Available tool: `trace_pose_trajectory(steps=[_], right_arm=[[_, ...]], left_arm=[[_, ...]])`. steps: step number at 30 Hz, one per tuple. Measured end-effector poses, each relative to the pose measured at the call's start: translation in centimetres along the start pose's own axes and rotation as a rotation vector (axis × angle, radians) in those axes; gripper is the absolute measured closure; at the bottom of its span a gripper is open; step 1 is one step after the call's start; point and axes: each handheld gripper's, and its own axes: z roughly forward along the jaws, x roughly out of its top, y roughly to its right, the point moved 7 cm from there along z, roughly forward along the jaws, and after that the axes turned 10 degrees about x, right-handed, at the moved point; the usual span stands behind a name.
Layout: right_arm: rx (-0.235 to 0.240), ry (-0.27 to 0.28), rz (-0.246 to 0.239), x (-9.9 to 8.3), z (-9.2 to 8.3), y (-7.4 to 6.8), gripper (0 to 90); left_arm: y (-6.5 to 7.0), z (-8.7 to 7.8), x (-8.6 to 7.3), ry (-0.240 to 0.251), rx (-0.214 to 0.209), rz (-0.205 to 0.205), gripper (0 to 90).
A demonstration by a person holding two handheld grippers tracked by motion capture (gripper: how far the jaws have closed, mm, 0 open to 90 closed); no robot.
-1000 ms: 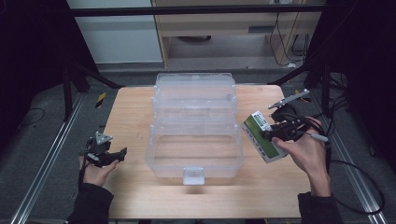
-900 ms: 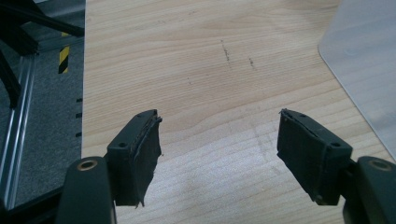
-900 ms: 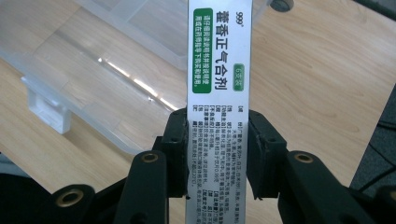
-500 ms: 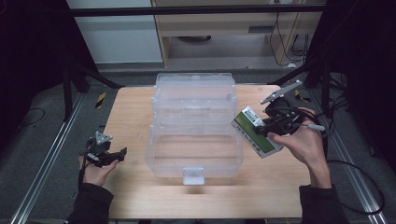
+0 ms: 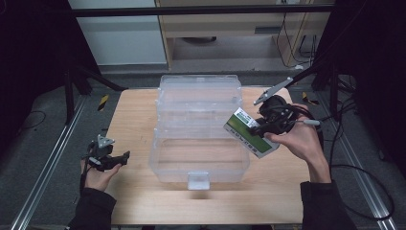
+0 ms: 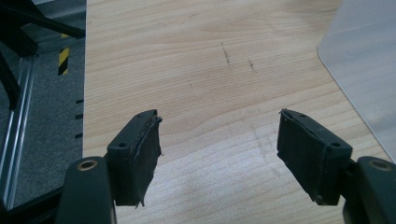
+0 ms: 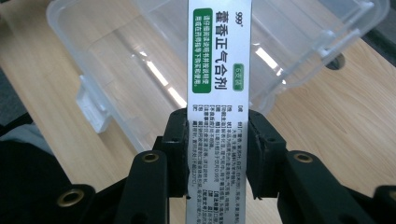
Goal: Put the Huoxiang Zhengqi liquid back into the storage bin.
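Note:
A clear plastic storage box (image 5: 198, 143) with its lid swung open toward the back stands in the middle of the wooden table (image 5: 134, 120). My right gripper (image 5: 258, 127) is shut on a white and green medicine carton (image 5: 251, 132), held tilted in the air over the box's right rim. In the right gripper view the carton (image 7: 218, 70) runs up between both pads, with the open box (image 7: 140, 60) below it. My left gripper (image 5: 125, 156) rests low at the table's left front edge, open; its pads (image 6: 144, 154) have bare wood between them.
The box's front latch (image 5: 197, 180) faces the person. Metal rails (image 5: 43, 167) run along both sides of the table. A cabinet stands behind the table, and cables (image 5: 364, 167) trail on the floor at the right. In the left gripper view the box's corner (image 6: 369, 60) lies at right.
My right hand has carried the carton leftward and a little upward, from beside the box to over its right rim. The left hand has stayed put.

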Motion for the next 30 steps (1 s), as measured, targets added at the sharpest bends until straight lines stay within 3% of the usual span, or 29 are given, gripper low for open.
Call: trace_pose_trajectory(steps=[16, 30], right_arm=[[0.113, -0.023, -0.131, 1.8, 2.4, -1.2, 64.8], [0.173, -0.102, -0.26, 2.5, 4.7, -1.9, 64.7]], left_arm=[[-0.1, 0.0, 0.0, -0.001, 0.0, -0.001, 29.4], [0.0, 0.1, 0.0, -0.004, -0.001, 0.0, 29.3]])
